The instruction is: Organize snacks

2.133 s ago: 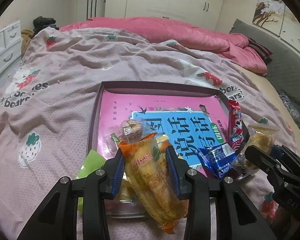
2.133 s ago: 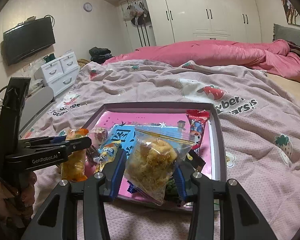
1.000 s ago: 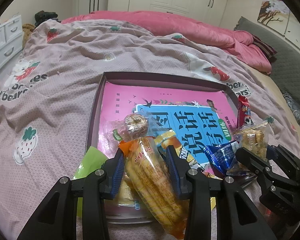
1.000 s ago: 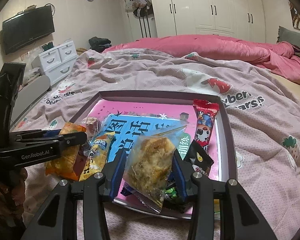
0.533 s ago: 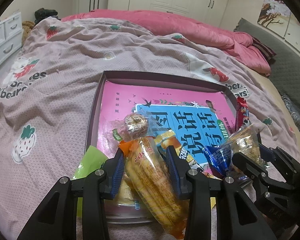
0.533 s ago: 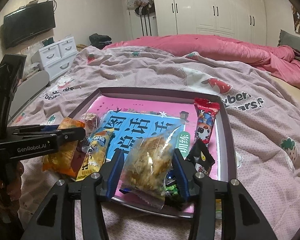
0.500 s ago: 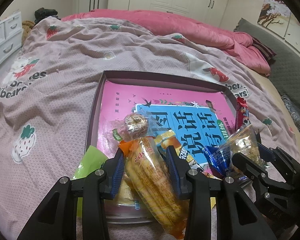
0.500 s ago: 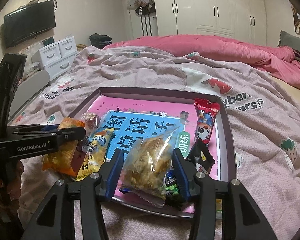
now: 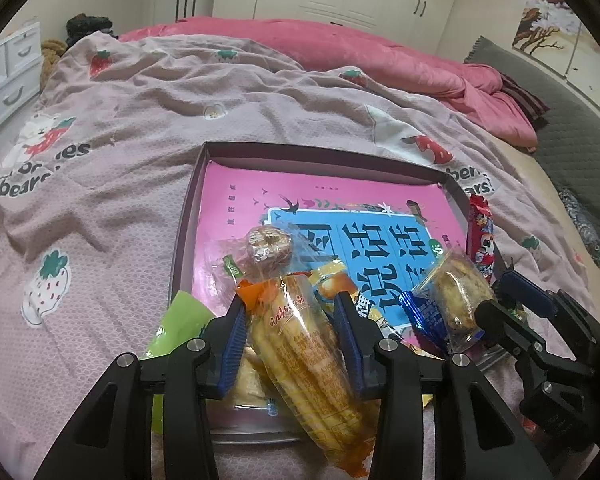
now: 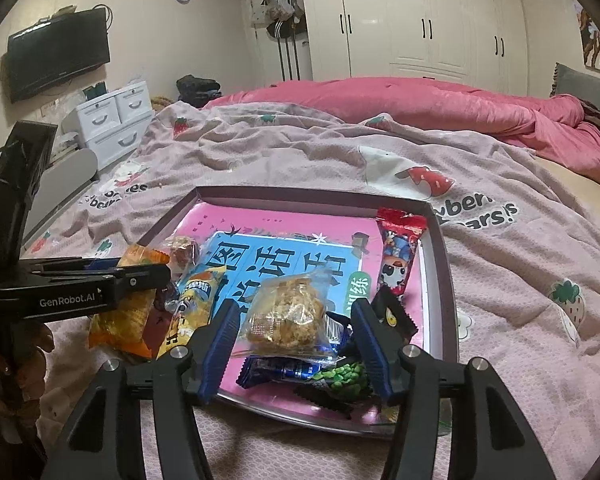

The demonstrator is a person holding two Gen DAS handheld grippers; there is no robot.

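At the left of the scene, the left gripper (image 9: 290, 318) is clenching a long orange packet of stick biscuits (image 9: 304, 344) between its blue pads (image 9: 233, 330); the packet is lying lengthwise between the fingers, its crimped near end hanging over the near rim of the tray (image 9: 188, 216). A lime-green wrapper (image 9: 180, 320) is lying just left of that gripper, at the tray's near-left corner. Just beyond the orange packet, a round pastry in clear wrap (image 9: 269, 245) is resting on the pink and blue book cover (image 10: 284, 258) that is lining the tray, and a yellow snack bar (image 10: 198, 304) is lying beside it toward the middle. Farther right, the right gripper (image 10: 294, 330) is standing open — its jaws are spread wide on either side of a clear bag of crumbly pastry (image 10: 290, 314), with a gap showing on both sides, so the bag is sitting loose on top of a blue foil packet (image 10: 284, 368) at the tray's near edge. A bag of green peas (image 10: 346, 374) and a black wrapper (image 10: 390, 316) are lying just right of it, close to the right finger. Along the tray's right wall, a red cartoon-printed snack stick (image 10: 400, 252) is leaning — its far end is resting up near the rim. The tray itself is sitting on a pink strawberry-print blanket (image 10: 520, 280) spread across the bed.
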